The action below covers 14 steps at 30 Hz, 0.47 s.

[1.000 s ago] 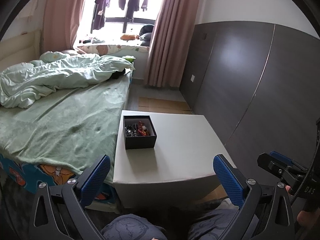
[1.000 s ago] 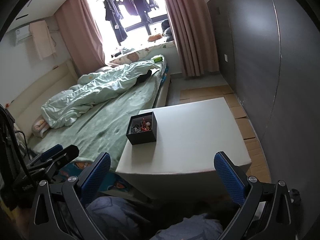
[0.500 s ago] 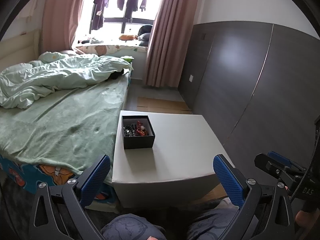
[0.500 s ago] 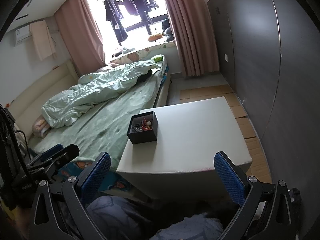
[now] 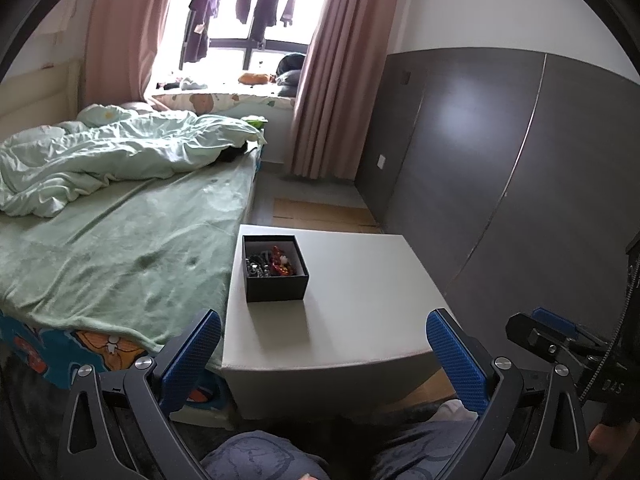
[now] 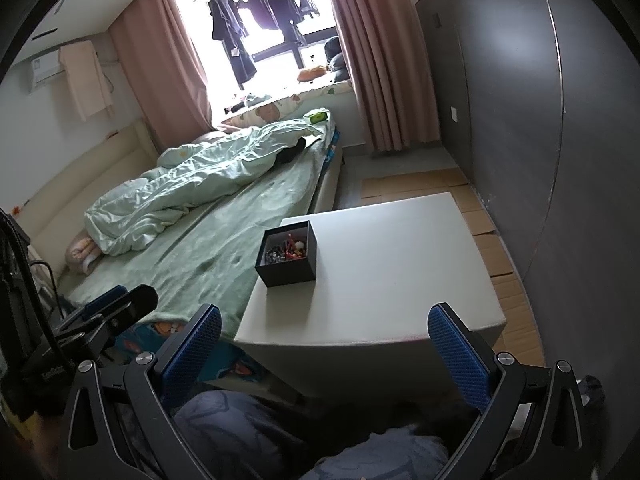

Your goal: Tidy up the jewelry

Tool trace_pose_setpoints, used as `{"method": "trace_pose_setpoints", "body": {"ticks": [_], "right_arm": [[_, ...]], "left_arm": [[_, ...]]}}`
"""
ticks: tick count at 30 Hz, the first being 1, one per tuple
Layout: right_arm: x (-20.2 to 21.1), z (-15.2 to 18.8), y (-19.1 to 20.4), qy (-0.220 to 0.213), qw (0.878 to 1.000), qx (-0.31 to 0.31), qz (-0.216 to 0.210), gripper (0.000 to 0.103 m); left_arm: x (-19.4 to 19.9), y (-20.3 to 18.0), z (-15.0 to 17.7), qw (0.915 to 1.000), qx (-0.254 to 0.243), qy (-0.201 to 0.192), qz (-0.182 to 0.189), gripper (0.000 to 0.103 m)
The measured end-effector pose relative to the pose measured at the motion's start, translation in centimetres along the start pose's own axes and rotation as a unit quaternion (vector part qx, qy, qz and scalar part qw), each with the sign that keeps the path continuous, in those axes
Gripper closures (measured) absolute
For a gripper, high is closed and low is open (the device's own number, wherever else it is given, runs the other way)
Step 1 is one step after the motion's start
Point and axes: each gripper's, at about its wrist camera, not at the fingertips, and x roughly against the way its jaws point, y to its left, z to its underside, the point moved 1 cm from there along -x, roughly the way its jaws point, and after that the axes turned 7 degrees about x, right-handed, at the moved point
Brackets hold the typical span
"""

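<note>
Both tools, left tool [image 5: 323, 352] and right tool [image 6: 325, 348], hang released short of the desk [image 5: 360, 304], because the jewelry box [image 5: 275, 268] sits beyond reach.

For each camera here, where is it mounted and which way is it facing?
Left wrist: on the left tongs, facing the white table and black jewelry box, bed to the left; its blue pads, the person's lap and the right tongs show.
Right wrist: on the right tongs, facing the same table from further right; its pads, lap and the left tongs show.
Shared: table, box, bed, window.
</note>
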Motion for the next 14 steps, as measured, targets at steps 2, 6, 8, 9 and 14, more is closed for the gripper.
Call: {"method": "trace_pose_setpoints", "body": {"ticks": [2, 6, 8, 9, 14], "right_arm": [[0.0, 0.0, 0.0, 0.0, 1.0, 0.001, 0.001, 0.0], [-0.1, 0.0, 0.1, 0.0, 1.0, 0.0, 0.0, 0.0], [-0.1, 0.1, 0.1, 0.002, 1.0, 0.0, 0.002, 0.0], [-0.3, 0.2, 0.0, 0.003, 1.0, 0.0, 0.003, 0.0], [-1.1, 0.6, -0.4, 0.007, 1.0, -0.01, 0.007, 0.0]], "left_arm": [[0.0, 0.0, 0.0, 1.0, 0.0, 0.0, -0.002, 0.0], [-0.1, 0.0, 0.0, 1.0, -0.001, 0.0, -0.003, 0.0], [-0.2, -0.1, 0.1, 1.0, -0.005, 0.0, -0.004, 0.0], [-0.3, -0.1, 0.1, 1.0, -0.007, 0.001, -0.004, 0.0], [-0.6, 0.1, 0.1, 0.9999, -0.012, 0.002, -0.003, 0.0]]}}
